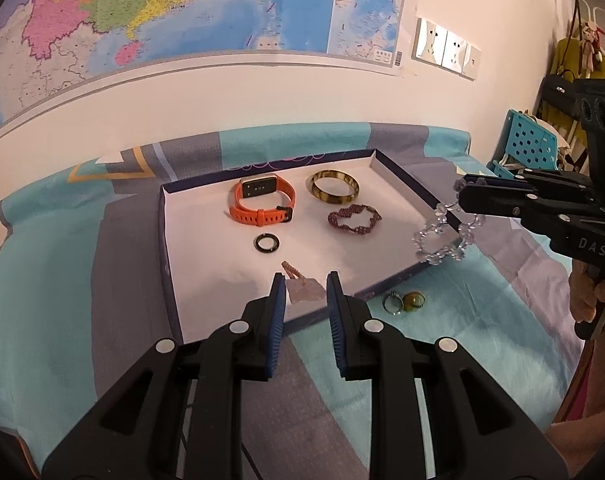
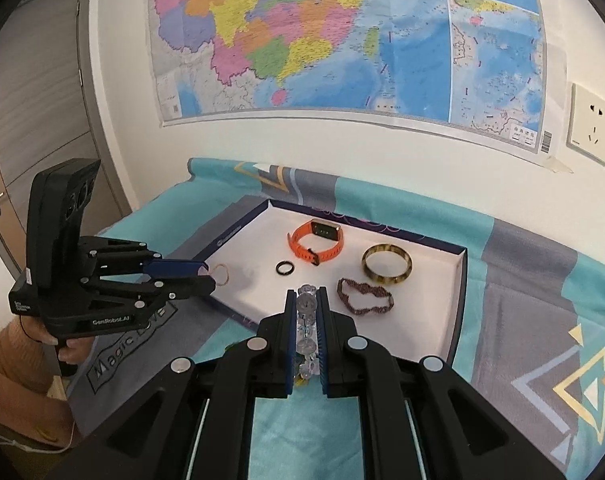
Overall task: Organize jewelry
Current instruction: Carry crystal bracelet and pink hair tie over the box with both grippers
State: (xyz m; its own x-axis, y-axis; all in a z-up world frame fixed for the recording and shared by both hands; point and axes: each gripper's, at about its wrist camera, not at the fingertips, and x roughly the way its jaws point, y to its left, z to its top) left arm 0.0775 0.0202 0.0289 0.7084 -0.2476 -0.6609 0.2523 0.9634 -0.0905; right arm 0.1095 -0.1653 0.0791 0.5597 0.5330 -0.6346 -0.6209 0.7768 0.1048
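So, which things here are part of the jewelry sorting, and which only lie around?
Part of the job:
tray
orange watch
amber bangle
dark beaded bracelet
black ring
clear crystal bracelet, held by the right gripper
two rings on the cloth

Just around:
wall map
sockets
door

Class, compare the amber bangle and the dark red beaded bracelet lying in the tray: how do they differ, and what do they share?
The amber bangle is one smooth, rigid, round hoop; the dark red beaded bracelet is made of many small beads and lies in a wavy, irregular loop. The bangle's band is broader, the bracelet's thinner. Both rest flat on the white tray, side by side, untouched.
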